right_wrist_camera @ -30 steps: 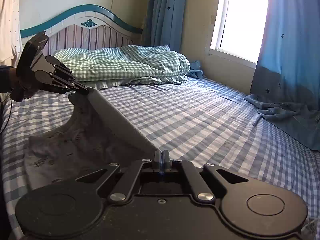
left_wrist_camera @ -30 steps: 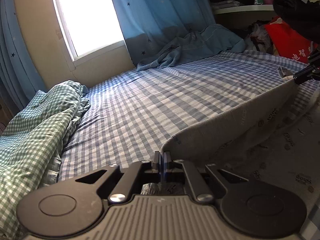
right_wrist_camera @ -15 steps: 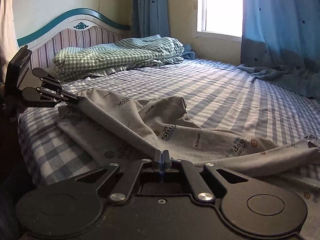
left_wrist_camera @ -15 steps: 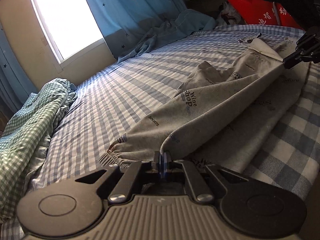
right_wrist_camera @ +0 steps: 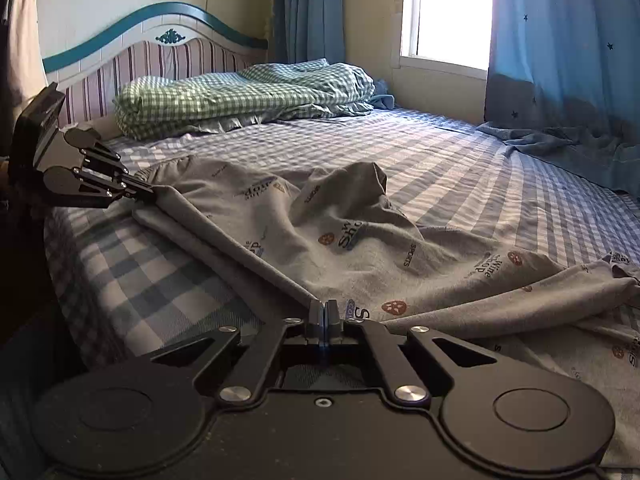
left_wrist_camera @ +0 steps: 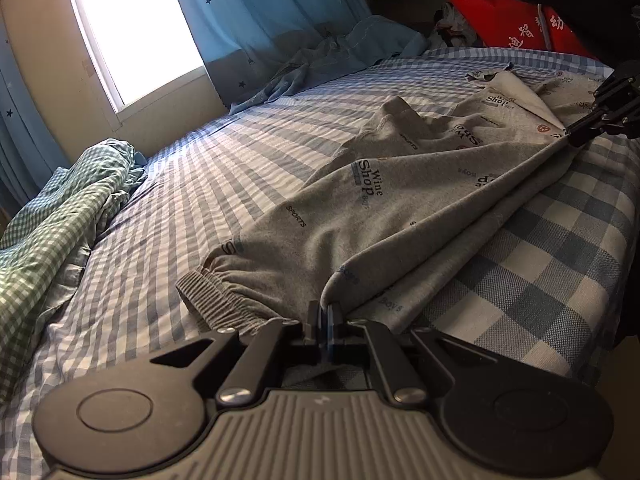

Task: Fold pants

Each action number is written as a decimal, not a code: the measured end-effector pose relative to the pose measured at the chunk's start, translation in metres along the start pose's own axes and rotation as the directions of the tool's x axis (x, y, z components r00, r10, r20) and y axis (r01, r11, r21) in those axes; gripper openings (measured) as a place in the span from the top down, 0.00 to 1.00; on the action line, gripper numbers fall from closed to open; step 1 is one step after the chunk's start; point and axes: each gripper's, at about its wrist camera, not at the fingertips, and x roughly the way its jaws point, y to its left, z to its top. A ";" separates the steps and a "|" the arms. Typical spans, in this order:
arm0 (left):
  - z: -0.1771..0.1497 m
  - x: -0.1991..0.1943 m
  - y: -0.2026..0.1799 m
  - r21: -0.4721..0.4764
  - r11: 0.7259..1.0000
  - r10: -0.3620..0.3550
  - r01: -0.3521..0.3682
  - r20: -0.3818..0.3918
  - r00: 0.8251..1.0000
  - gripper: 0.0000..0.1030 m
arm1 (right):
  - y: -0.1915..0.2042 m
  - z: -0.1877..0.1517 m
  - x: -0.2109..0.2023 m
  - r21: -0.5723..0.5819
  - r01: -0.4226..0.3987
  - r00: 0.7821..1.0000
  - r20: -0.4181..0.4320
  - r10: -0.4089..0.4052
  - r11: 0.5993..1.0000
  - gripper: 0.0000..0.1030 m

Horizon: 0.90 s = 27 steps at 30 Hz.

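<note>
Pinching pants (left_wrist_camera: 360, 216) edge taut, both claws, L (left_wrist_camera: 325, 312) & R (right_wrist_camera: 325, 312)

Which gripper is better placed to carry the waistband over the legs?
Probably left: the left gripper is shut on the pants beside the waistband; the right gripper grips them farther along.
</note>
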 end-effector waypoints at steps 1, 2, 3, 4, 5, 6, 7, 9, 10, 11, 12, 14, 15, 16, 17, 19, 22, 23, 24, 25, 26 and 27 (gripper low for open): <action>-0.001 0.001 0.000 -0.010 1.000 -0.002 0.002 -0.005 1.000 0.98 | 0.002 -0.005 0.002 -0.004 0.006 1.000 -0.005 -0.006 1.000 1.00; -0.001 0.001 0.001 -0.029 1.000 -0.004 0.004 -0.010 1.000 0.97 | 0.003 -0.008 0.003 0.000 0.010 1.000 -0.008 -0.010 1.000 1.00; -0.001 0.001 0.002 -0.048 0.999 -0.006 0.005 -0.014 1.000 0.96 | 0.003 -0.012 0.005 0.006 0.013 1.000 -0.010 -0.013 1.000 1.00; 0.001 0.000 0.003 -0.070 0.998 -0.004 0.002 -0.020 1.000 0.93 | 0.004 -0.014 0.007 0.006 0.019 1.000 -0.013 -0.019 1.000 1.00; 0.002 -0.002 0.004 -0.091 0.996 -0.005 0.003 -0.024 1.000 0.89 | 0.006 -0.016 0.008 0.003 0.027 1.000 -0.013 -0.027 1.000 0.98; 0.005 -0.005 0.004 -0.113 0.994 -0.014 0.010 -0.028 1.000 0.69 | 0.007 -0.018 0.009 0.004 0.029 1.000 -0.010 -0.029 1.000 0.92; 0.007 -0.008 0.002 -0.129 0.991 -0.021 0.018 -0.023 1.000 0.41 | 0.008 -0.018 0.007 0.012 0.030 1.000 -0.004 -0.030 0.999 0.88; 0.011 -0.017 -0.006 -0.153 0.988 -0.014 0.015 0.014 1.000 0.17 | 0.007 -0.019 0.000 0.036 0.026 0.999 0.023 -0.027 0.999 0.71; 0.013 -0.019 -0.011 -0.153 0.988 -0.011 0.015 0.027 1.000 0.13 | 0.004 -0.020 -0.004 0.050 0.029 0.999 0.037 -0.031 0.998 0.67; 0.017 -0.021 -0.018 -0.145 0.989 -0.019 0.024 0.034 0.999 0.13 | 0.001 -0.021 -0.009 0.067 0.036 0.998 0.049 -0.039 0.997 0.59; 0.021 -0.021 -0.024 -0.136 0.990 -0.031 0.035 0.035 0.999 0.13 | -0.005 -0.023 -0.015 0.095 0.040 0.997 0.063 -0.046 0.995 0.53; 0.031 -0.021 -0.038 -0.136 0.989 -0.046 0.052 0.045 0.998 0.09 | -0.016 -0.026 -0.028 0.150 0.052 0.994 0.084 -0.065 0.987 0.38; 0.036 -0.020 -0.045 -0.145 0.987 -0.061 0.068 0.057 0.997 0.05 | -0.022 -0.029 -0.035 0.179 0.070 0.992 0.092 -0.087 0.981 0.23; 0.041 -0.020 -0.051 -0.155 0.984 -0.078 0.088 0.068 0.995 0.01 | -0.026 -0.032 -0.041 0.204 0.083 0.989 0.100 -0.105 0.975 0.17; 0.049 -0.018 -0.060 -0.170 0.978 -0.109 0.122 0.085 0.990 0.00 | -0.032 -0.035 -0.049 0.235 0.095 0.986 0.110 -0.123 0.967 0.09; 0.063 -0.012 -0.074 -0.194 0.963 -0.165 0.185 0.114 0.980 0.00 | -0.044 -0.044 -0.065 0.309 0.125 0.977 0.125 -0.171 0.943 0.01; 0.092 0.003 -0.096 -0.225 0.927 -0.264 0.299 0.171 0.949 0.00 | -0.061 -0.058 -0.086 0.405 0.169 0.962 0.131 -0.240 0.899 0.01; 0.103 0.010 -0.103 -0.234 0.914 -0.293 0.332 0.188 0.937 0.00 | -0.068 -0.062 -0.092 0.434 0.180 0.957 0.131 -0.260 0.883 0.01; 0.118 0.018 -0.112 -0.242 0.895 -0.330 0.376 0.209 0.920 0.00 | -0.077 -0.064 -0.097 0.460 0.187 0.952 0.132 -0.275 0.868 0.01; 0.130 0.025 -0.118 -0.243 0.878 -0.362 0.413 0.227 0.904 0.00 | -0.087 -0.065 -0.100 0.481 0.188 0.950 0.132 -0.283 0.856 0.01; 0.146 0.036 -0.129 -0.238 0.853 -0.406 0.463 0.253 0.878 0.00 | -0.100 -0.064 -0.102 0.504 0.191 0.948 0.129 -0.292 0.842 0.01; 0.160 0.047 -0.135 -0.231 0.834 -0.439 0.500 0.269 0.857 0.00 | -0.114 -0.060 -0.102 0.530 0.197 0.945 0.123 -0.304 0.825 0.01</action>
